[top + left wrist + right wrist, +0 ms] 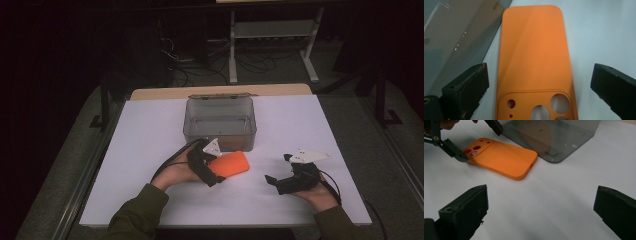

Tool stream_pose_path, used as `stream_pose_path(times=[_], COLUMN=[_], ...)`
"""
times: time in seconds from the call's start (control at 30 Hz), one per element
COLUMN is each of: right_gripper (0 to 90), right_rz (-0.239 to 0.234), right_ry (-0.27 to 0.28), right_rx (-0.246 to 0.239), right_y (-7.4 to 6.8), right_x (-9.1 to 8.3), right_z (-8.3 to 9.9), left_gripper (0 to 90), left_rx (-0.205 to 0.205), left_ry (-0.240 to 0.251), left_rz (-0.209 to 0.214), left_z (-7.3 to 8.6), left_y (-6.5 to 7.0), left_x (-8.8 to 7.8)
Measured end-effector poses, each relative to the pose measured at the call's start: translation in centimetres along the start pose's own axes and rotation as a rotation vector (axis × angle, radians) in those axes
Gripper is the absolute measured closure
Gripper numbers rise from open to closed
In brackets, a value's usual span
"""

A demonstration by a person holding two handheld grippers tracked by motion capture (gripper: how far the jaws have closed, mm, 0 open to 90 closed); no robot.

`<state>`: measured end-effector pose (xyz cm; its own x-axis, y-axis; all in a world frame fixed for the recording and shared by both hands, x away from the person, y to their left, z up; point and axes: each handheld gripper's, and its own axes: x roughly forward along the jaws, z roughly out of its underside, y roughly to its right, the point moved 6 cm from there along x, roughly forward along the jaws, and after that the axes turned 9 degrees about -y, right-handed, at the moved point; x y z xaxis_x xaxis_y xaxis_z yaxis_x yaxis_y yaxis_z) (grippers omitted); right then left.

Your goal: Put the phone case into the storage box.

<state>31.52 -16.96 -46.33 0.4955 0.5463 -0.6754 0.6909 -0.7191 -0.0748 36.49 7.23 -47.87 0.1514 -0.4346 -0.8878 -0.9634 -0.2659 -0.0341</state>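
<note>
The left gripper (214,170), jaws spread, is straddling a smooth orange phone case (534,62) beside a translucent grey box (220,120), while the right gripper (277,172) is hovering agape.

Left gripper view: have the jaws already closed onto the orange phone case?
No, the left gripper has its jaws standing open on either side of the orange silicone phone case, with white table visible in the gaps.
</note>
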Motion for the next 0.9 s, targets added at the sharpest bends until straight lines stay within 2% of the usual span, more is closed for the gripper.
stream_pose_path(times=[0.43,0.5,0.53,0.9], right_gripper=[0.0,0.0,0.0,0.0], right_rz=[-0.001,-0.001,-0.001,0.001], right_ry=[-0.001,-0.001,-0.001,0.001], right_rx=[0.001,0.001,0.001,0.0], right_y=[0.0,0.0,0.0,0.0], right_x=[0.0,0.0,0.0,0.0], right_z=[0.0,0.0,0.0,0.0], left_gripper=[1.2,5.0,12.4,12.3], left_rx=[-0.009,-0.009,-0.009,-0.026], left_ry=[-0.041,-0.042,-0.041,-0.037], left_rz=[-0.002,0.004,0.007,0.013], left_z=[0.0,0.0,0.0,0.0], left_y=[-0.4,-0.4,-0.4,-0.5], left_x=[1.2,1.2,1.2,1.5])
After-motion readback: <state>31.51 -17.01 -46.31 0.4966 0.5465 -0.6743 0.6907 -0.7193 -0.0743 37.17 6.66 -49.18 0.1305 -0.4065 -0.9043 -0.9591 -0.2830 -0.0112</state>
